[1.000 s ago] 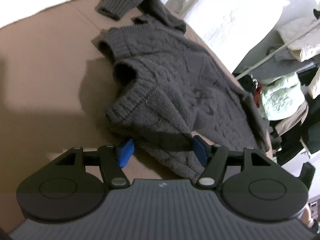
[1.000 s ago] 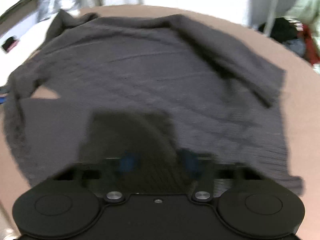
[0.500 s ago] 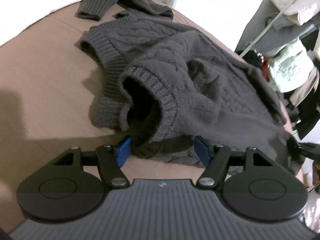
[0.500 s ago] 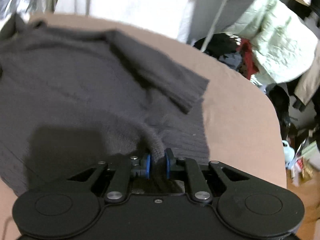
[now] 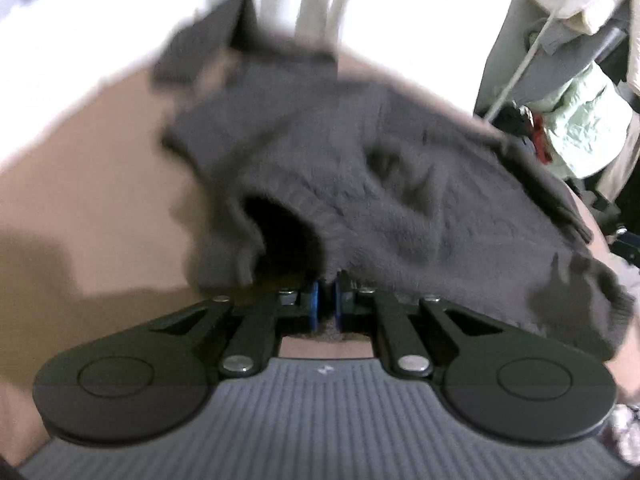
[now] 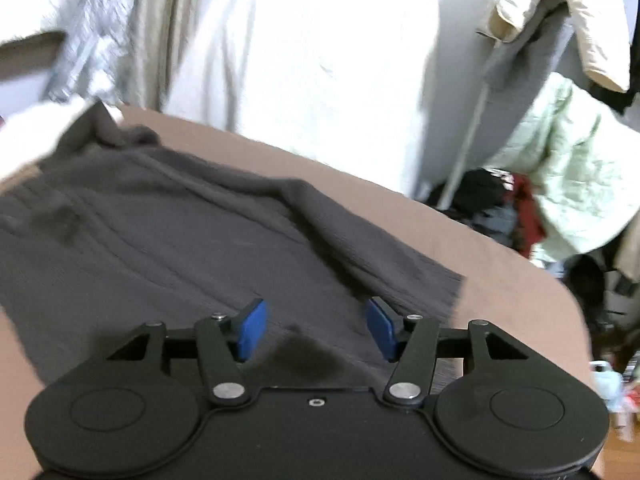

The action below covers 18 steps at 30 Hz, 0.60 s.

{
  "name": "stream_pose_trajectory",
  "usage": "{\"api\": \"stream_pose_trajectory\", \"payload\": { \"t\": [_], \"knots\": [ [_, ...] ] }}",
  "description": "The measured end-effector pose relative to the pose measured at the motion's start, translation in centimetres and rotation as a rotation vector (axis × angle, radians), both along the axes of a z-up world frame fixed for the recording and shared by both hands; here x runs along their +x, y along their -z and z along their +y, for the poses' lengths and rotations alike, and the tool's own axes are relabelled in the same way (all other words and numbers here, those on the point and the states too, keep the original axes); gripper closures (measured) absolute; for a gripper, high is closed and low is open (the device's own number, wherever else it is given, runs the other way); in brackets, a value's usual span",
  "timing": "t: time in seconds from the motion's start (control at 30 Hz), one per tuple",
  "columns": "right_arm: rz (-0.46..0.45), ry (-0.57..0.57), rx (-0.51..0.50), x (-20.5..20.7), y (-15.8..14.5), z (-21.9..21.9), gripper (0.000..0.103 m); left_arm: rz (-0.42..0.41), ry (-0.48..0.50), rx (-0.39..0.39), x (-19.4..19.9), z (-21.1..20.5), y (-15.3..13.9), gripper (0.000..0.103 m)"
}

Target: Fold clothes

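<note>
A dark grey knitted sweater [image 5: 360,184] lies spread over a tan table [image 5: 80,168]. In the left wrist view the left gripper [image 5: 326,308] has its blue pads drawn nearly together and pinches an edge of the sweater, right beside a dark, rounded opening in the knit at about 11 o'clock from the pads. The rest of the sweater runs away from that gripper toward 12 and 2 o'clock, bunched and rumpled, with one sleeve [image 5: 204,44] reaching the far edge of the table at about 11 o'clock. This view is blurred, so the knit pattern is hard to read.

In the right wrist view the right gripper [image 6: 316,330] stands with its blue pads wide apart and nothing between them. It hovers over the sweater [image 6: 152,248], which fills the table [image 6: 500,280] from 9 to 1 o'clock of the gripper. A folded sleeve [image 6: 380,248] lies across the body of the sweater at about 1 o'clock, its cuff end just beyond the right pad. A heap of clothes [image 6: 568,176] sits off the table at 2 o'clock.
</note>
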State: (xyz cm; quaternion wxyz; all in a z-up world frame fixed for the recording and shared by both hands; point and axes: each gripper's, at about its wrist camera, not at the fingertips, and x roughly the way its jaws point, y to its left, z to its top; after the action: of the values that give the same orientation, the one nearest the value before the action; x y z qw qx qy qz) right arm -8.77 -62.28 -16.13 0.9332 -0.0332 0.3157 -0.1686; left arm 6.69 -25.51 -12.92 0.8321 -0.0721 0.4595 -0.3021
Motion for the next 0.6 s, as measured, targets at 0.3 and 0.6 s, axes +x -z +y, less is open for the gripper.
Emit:
{"api": "stream_pose_trajectory", "payload": {
  "t": [0.3,0.6],
  "knots": [
    [0.137,-0.119,0.064,1.3,1.9,1.6,0.044,0.089,0.052,0.077,-1.0,0.6,-0.6,0.098],
    [0.069,-0.168,0.181,1.9,-0.3,7.4,0.043,-0.053,-0.089,-0.005,0.4,6.8,-5.3,0.039]
  ]
}}
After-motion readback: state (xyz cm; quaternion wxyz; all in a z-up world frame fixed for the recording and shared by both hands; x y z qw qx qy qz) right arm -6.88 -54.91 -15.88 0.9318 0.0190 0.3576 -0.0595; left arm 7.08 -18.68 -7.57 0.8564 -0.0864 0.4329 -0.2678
